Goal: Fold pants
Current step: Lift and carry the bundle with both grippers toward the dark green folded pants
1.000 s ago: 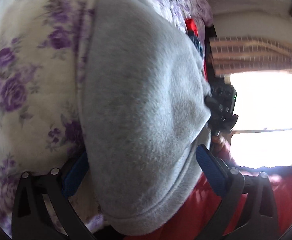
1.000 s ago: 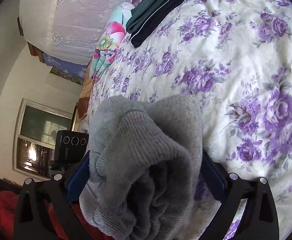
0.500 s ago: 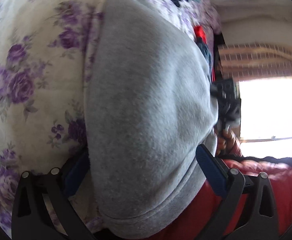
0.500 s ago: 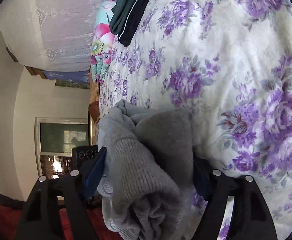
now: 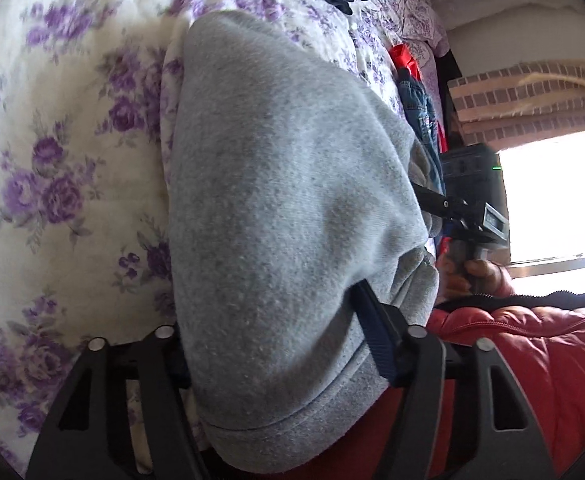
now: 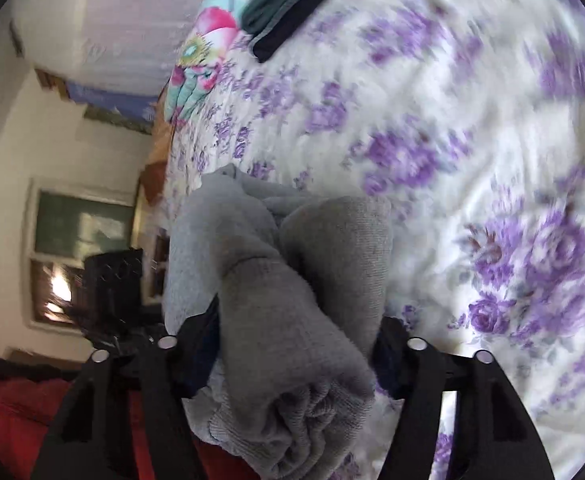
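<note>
Grey pants [image 5: 276, 208] bundle runs lengthwise away over bedspread [image 5: 72, 152], L gripper [image 5: 276, 344] & R gripper [image 6: 292, 336] jaws just closed, clamping it

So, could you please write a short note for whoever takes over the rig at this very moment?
Left tool: jaws have just been closing and now clamp the smooth end of the grey pants.
Right tool: jaws have just been closing too, clamped on the bunched ribbed end.
The pants lie in a thick bundle at the near edge of the floral bedspread.
Done: both ends gripped.
Left: probably lift, spread and fold them.
</note>
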`<state>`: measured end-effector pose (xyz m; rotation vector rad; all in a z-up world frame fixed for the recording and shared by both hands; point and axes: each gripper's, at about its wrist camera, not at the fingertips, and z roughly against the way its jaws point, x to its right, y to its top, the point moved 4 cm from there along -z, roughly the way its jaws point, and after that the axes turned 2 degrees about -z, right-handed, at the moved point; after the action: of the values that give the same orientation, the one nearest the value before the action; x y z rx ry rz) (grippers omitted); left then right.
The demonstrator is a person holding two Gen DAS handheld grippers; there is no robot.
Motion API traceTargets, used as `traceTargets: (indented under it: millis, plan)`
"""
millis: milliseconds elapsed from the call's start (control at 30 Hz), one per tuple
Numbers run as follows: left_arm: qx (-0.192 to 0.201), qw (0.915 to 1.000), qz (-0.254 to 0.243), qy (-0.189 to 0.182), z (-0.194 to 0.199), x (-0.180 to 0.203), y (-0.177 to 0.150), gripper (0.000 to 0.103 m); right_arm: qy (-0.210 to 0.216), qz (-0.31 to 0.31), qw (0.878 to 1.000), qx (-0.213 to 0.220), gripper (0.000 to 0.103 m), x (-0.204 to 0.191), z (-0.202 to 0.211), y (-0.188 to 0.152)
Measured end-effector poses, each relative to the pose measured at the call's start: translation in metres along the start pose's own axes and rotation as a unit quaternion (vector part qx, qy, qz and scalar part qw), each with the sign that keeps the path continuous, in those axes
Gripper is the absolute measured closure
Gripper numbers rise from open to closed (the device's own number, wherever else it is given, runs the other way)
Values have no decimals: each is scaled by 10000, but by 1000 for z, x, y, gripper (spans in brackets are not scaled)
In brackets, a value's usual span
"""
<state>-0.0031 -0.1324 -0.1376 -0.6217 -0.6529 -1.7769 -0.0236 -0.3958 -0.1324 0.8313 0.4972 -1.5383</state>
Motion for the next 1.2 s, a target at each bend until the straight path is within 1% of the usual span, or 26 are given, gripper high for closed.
traceTargets:
  millis: [67,167,233,267,300,333,367,400,433,600,633,667,700,800,833,900,967,1000,1033,1100,1133,1167,1200]
  plan:
    - [35,9998,-124,165,3,7,2,47,-294,499,9983,80,46,-20,7,0]
    - [111,9992,-203,322,10,16,8,50,-544,968,9936,205,47,-44,14,5]
    - [267,9990,-211,301,18,19,14,51,-503,1038,9925,405,47,-54,24,17]
    - [411,9986,-218,252,26,21,20,54,-445,1013,9925,511,47,-58,30,26]
    - [675,9974,-228,116,38,27,32,57,-394,974,9923,651,47,-61,38,36]
    - [834,9962,-238,55,46,31,41,57,-307,929,9920,794,47,-63,44,47]
    - [1020,9944,-277,29,55,35,55,58,-230,893,9916,910,47,-64,49,58]
    - [1124,9931,-322,34,61,38,67,58,-182,915,9901,1046,47,-67,56,74]
    - [1240,9914,-417,52,66,42,86,58,-208,971,9885,1140,47,-69,60,87]
    - [1563,9846,-736,254,76,56,189,58,-525,1279,9782,1552,47,-81,81,192]
    - [1663,9824,-797,306,78,59,218,58,-592,1303,9762,1632,47,-84,85,218]
    - [1711,9814,-810,317,81,60,233,58,-652,1325,9743,1702,47,-85,89,241]
    - [1788,9801,-803,321,83,62,259,58,-708,1346,9726,1758,47,-87,92,263]
    - [1875,9786,-757,390,84,61,313,57,-829,1320,9715,1785,47,-84,90,318]
    - [1885,9785,-731,407,83,58,326,57,-875,1295,9713,1790,48,-80,87,339]
    - [1880,9788,-643,493,76,53,357,57,-937,1213,9720,1782,48,-67,79,367]
    - [1872,9787,-579,611,68,43,378,56,-945,1065,9751,1698,47,-53,67,388]
    - [1851,9786,-551,709,61,36,389,55,-961,987,9770,1629,46,-44,59,397]
    - [1821,9787,-508,794,56,28,398,54,-1039,897,9783,1554,42,-33,49,406]
    - [1711,9791,-304,1061,36,5,407,49,-1477,799,9754,1428,40,-10,27,414]
    - [1641,9797,-209,1132,27,-6,407,45,-1676,855,9723,1388,33,2,14,417]
    - [1656,9784,-103,1233,19,-15,406,32,-1702,915,9703,1454,30,8,8,418]
    - [1799,9741,-13,1368,16,-24,404,13,-1673,918,9696,1530,26,12,4,419]
